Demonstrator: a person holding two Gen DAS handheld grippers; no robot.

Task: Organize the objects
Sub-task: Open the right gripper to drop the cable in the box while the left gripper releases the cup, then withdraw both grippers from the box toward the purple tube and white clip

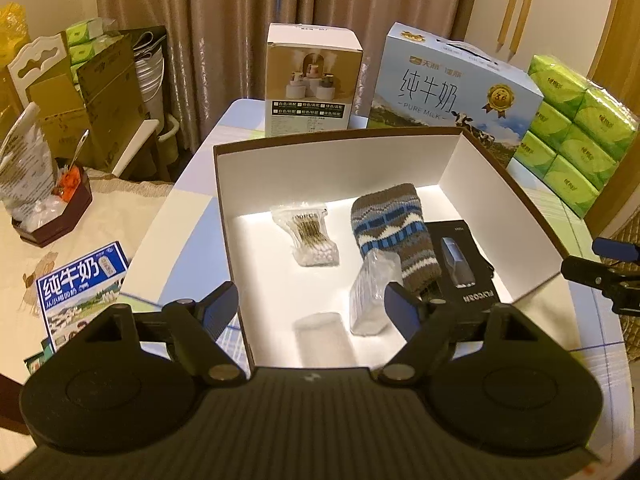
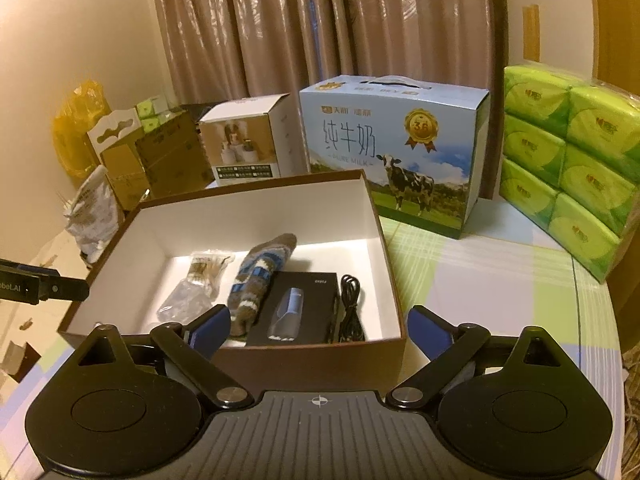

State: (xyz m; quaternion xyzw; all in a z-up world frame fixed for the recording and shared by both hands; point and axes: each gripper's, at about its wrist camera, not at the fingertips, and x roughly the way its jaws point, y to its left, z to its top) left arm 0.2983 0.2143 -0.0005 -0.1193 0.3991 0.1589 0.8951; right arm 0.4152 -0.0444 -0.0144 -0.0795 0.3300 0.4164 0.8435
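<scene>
An open brown box (image 1: 532, 208) with white inside sits on the checked worktop (image 2: 472, 280); in it lie a packet of cotton swabs (image 1: 310, 236), a patterned knitted sock (image 1: 394, 236), a clear plastic packet (image 1: 374, 292), a black carton (image 1: 464, 264) showing a grey device, and, seen from the right wrist, a coiled black cable (image 2: 352, 308) beside that carton; the left gripper (image 1: 316, 304) hangs spread wide over the box's near edge, grasping nothing; the right gripper (image 2: 320, 328) is likewise released, its fingers straddling the box's near right corner; behind stand a milk carton (image 2: 392, 152), a small white product box (image 1: 314, 84) and green tissue packs (image 2: 572, 168)
</scene>
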